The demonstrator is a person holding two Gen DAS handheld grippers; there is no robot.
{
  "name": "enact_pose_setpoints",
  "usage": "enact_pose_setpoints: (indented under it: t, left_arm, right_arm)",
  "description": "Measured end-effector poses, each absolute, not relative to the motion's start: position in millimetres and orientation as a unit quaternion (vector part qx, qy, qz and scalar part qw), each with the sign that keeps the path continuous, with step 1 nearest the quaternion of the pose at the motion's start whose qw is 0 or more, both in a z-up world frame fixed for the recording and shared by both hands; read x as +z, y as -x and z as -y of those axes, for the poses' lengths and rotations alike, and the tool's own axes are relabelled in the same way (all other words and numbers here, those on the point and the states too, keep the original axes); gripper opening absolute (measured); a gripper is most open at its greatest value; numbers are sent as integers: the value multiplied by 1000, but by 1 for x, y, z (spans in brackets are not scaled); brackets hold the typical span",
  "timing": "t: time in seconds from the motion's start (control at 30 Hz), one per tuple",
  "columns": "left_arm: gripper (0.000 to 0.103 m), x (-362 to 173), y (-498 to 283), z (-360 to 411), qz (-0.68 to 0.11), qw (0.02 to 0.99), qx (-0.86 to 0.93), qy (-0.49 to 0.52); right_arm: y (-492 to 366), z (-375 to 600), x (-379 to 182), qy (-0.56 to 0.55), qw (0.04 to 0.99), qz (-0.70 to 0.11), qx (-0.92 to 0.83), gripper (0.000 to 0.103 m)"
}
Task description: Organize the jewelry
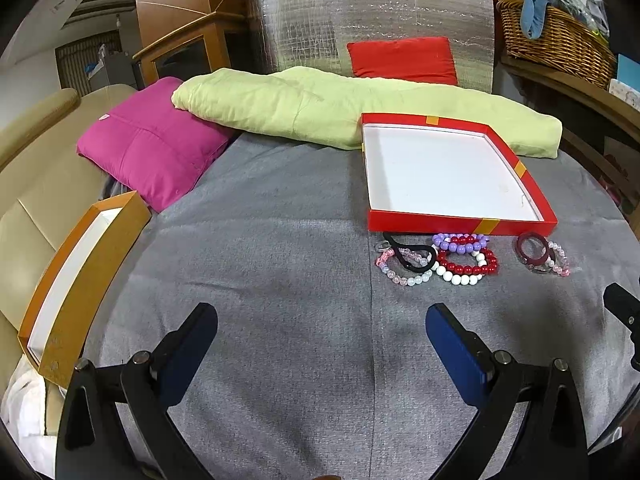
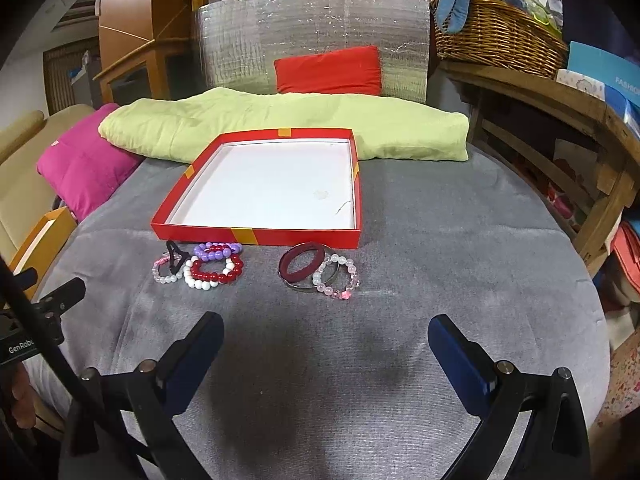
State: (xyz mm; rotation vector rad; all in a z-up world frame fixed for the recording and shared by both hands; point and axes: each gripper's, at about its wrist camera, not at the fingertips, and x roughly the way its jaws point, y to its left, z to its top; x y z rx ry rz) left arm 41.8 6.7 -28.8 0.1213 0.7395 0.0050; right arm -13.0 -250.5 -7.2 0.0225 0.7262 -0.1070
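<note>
A shallow red box (image 1: 460, 227) (image 2: 256, 236) with a white inside lies on the grey cloth. In front of it lie two clusters of jewelry. One has a red bead bracelet (image 1: 468, 268) (image 2: 216, 276), a purple one (image 1: 460, 245) (image 2: 214, 254), a white one, a pink one and a black band (image 1: 408, 258) (image 2: 176, 262). The other has a dark red bangle (image 1: 534, 246) (image 2: 302, 266), a metal ring and a pink bead bracelet (image 2: 340, 280). My left gripper (image 1: 320, 332) and right gripper (image 2: 324, 340) are open, empty, well short of the jewelry.
An orange-rimmed box (image 1: 80, 276) sits at the cloth's left edge. A magenta cushion (image 1: 152, 144), a green folded quilt (image 1: 320, 108) and a red cushion (image 1: 404, 60) lie behind. A wicker basket (image 2: 496, 36) stands on a wooden shelf at right.
</note>
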Motion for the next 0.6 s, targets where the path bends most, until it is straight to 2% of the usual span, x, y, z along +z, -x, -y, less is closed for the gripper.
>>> enact_pose_setpoints:
  t: [0.6]
  left_arm:
    - [103, -30, -48, -13, -372, 927, 9, -56]
  right_arm:
    - [14, 257, -7, -31, 934, -352, -43, 102]
